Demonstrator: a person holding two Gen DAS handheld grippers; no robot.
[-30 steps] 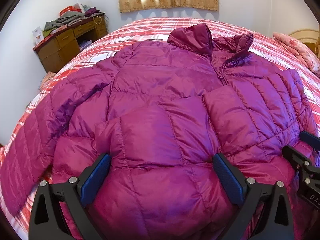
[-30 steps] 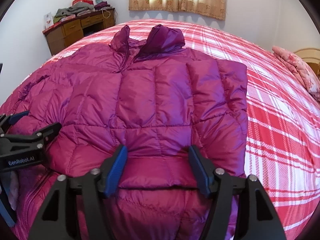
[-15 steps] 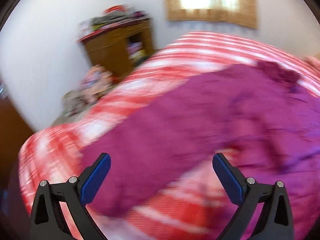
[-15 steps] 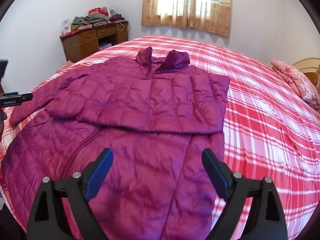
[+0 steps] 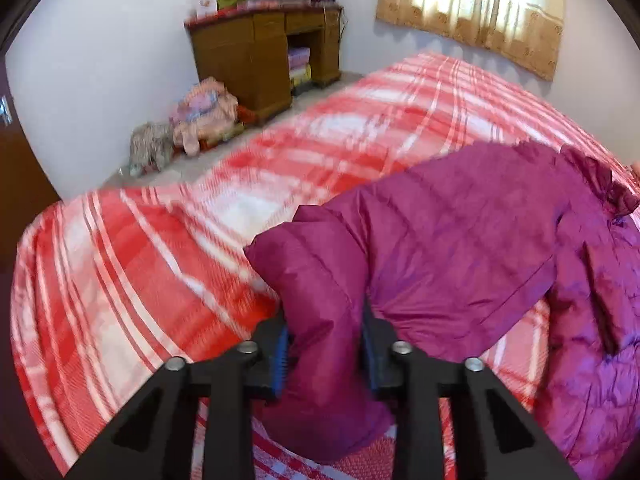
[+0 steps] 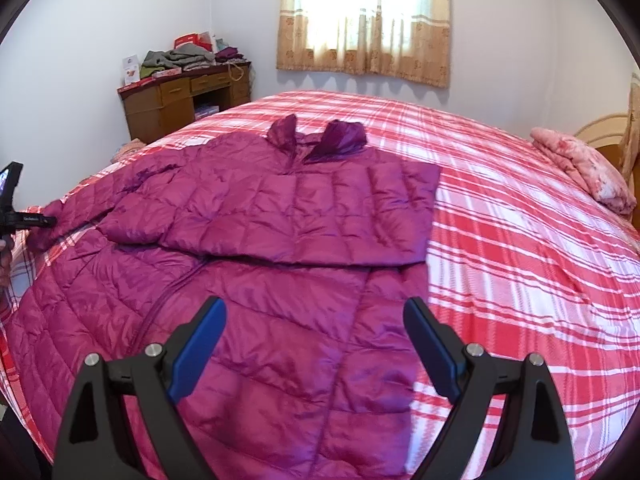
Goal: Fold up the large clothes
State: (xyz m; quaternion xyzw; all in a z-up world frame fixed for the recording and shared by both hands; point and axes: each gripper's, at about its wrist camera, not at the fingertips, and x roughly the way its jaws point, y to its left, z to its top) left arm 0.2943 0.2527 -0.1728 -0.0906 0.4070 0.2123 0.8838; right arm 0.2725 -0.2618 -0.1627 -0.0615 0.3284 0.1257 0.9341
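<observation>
We see the magenta down jacket spread front-up on the red plaid bed cover, collar toward the curtained window and hem toward us. In the right wrist view, the right gripper hangs above the lower right front of the jacket with its jaws spread wide and nothing between the blue pads; the zipper line runs just left of it. One sleeve lies folded across the chest. In the left wrist view, the left gripper has its jaws drawn narrow and clamped on the cuff end of the other sleeve, which passes between the fingers and extends away to the right toward the jacket body. That sleeve end is lifted off the cover at the grip. In the right wrist view the left gripper appears at the far left edge, at the sleeve tip. A wooden desk stands against the wall beyond the bed
</observation>
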